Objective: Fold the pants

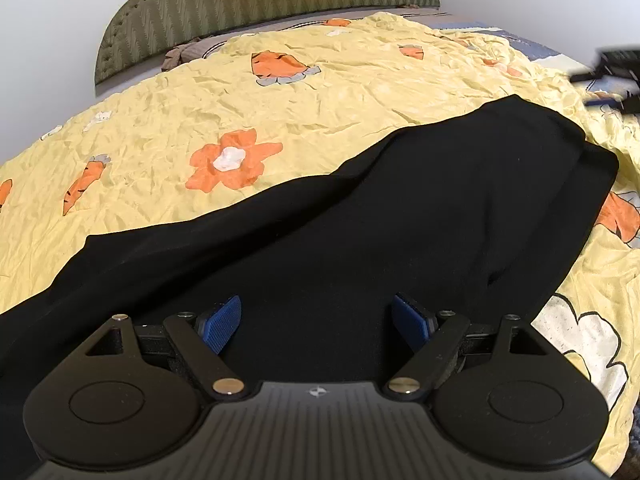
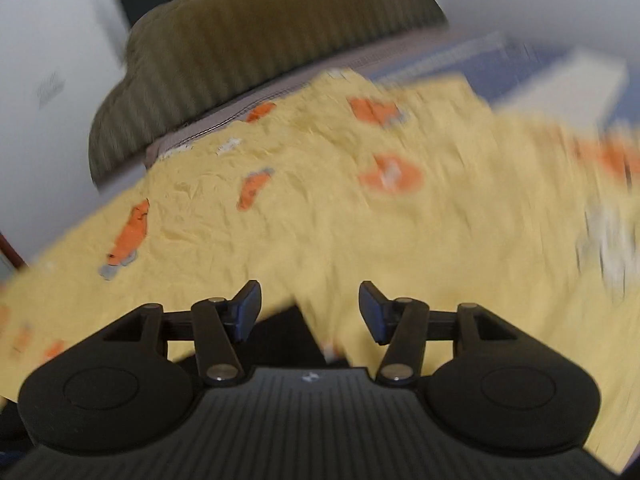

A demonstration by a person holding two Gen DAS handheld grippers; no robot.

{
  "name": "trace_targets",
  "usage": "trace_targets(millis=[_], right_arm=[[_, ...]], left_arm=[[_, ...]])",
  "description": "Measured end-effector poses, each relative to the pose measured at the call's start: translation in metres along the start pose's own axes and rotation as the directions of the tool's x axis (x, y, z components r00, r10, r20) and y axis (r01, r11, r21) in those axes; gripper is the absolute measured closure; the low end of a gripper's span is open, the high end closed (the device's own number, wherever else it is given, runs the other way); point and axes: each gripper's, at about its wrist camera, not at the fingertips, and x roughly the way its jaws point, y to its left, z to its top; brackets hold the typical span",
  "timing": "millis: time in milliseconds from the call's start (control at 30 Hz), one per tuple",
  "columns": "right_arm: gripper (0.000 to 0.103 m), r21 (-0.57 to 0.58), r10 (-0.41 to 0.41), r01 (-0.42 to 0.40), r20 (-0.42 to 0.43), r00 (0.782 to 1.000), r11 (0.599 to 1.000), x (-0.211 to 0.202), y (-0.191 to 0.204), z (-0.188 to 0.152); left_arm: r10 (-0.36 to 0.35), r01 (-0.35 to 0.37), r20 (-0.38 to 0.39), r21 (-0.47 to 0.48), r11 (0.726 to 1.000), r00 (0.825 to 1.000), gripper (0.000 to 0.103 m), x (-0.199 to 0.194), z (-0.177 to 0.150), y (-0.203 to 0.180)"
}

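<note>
My left gripper (image 1: pixel 316 322), jaws apart and empty, hovers over the black pants (image 1: pixel 400 208); they stretch ahead-right toward my right gripper (image 2: pixel 310 312), also parted.

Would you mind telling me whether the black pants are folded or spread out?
Partly folded: the black pants lie lengthwise on the yellow quilt, one layer overlapping another.

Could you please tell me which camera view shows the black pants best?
The left wrist view: the pants lie sharp across the yellow bedspread. The blurred right wrist view shows only a dark sliver by its tongs.
</note>
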Motion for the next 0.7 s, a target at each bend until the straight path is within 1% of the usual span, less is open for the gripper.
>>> trace_targets(millis=[33,100,167,300,367,433,467,500,567,600,667,700], right_arm=[[0.049,0.066,0.043,-0.042,-0.010,0.999,0.997,-0.005,-0.016,-0.011],[0.049,0.190,0.136,-0.127,-0.034,0.990,0.973,-0.011,-0.039,-0.035],[0.050,0.277,0.193,-0.175,-0.040,0.980,0.945,-0.012,-0.050,-0.056],[0.050,0.353,0.241,-0.205,-0.060,0.969,0.913,-0.005,-0.057,-0.082],[0.054,0.386,0.255,-0.210,-0.068,0.965,0.898,0.002,-0.060,-0.088],[0.054,0.438,0.279,-0.227,-0.059,0.958,0.870,0.011,-0.063,-0.089],[0.057,0.449,0.279,-0.226,-0.056,0.959,0.865,0.016,-0.062,-0.089],[0.059,0.445,0.266,-0.214,-0.057,0.962,0.869,0.019,-0.060,-0.088],[0.072,0.454,0.242,-0.189,-0.059,0.969,0.870,0.028,-0.057,-0.088],[0.094,0.457,0.236,-0.186,-0.056,0.970,0.870,0.029,-0.056,-0.087],[0.096,0.453,0.243,-0.198,-0.041,0.969,0.869,0.027,-0.053,-0.087],[0.097,0.432,0.238,-0.201,-0.032,0.971,0.879,0.023,-0.048,-0.084]], left_arm=[[0.000,0.000,0.000,-0.007,1.000,1.000,0.020,-0.001,0.000,0.001],[0.000,0.000,0.002,-0.020,1.000,1.000,0.020,-0.003,0.000,0.001],[0.007,-0.007,0.005,-0.023,1.000,1.000,0.020,-0.007,0.000,0.002],[0.025,-0.025,0.015,-0.028,0.999,1.000,0.020,-0.016,-0.002,0.004],[0.036,-0.035,0.017,-0.030,0.999,0.999,0.020,-0.021,-0.004,0.006],[0.044,-0.044,0.017,-0.036,0.998,0.999,0.020,-0.023,-0.004,0.007],[0.047,-0.046,0.017,-0.041,0.998,0.999,0.020,-0.024,-0.004,0.009],[0.050,-0.049,0.018,-0.046,0.998,0.999,0.020,-0.026,-0.004,0.009],[0.056,-0.055,0.024,-0.054,0.997,0.998,0.020,-0.029,-0.004,0.011],[0.064,-0.063,0.031,-0.055,0.996,0.997,0.020,-0.032,-0.004,0.011],[0.087,-0.084,0.044,-0.057,0.995,0.995,0.020,-0.036,-0.004,0.014],[0.100,-0.098,0.048,-0.059,0.994,0.994,0.020,-0.038,-0.004,0.015]])
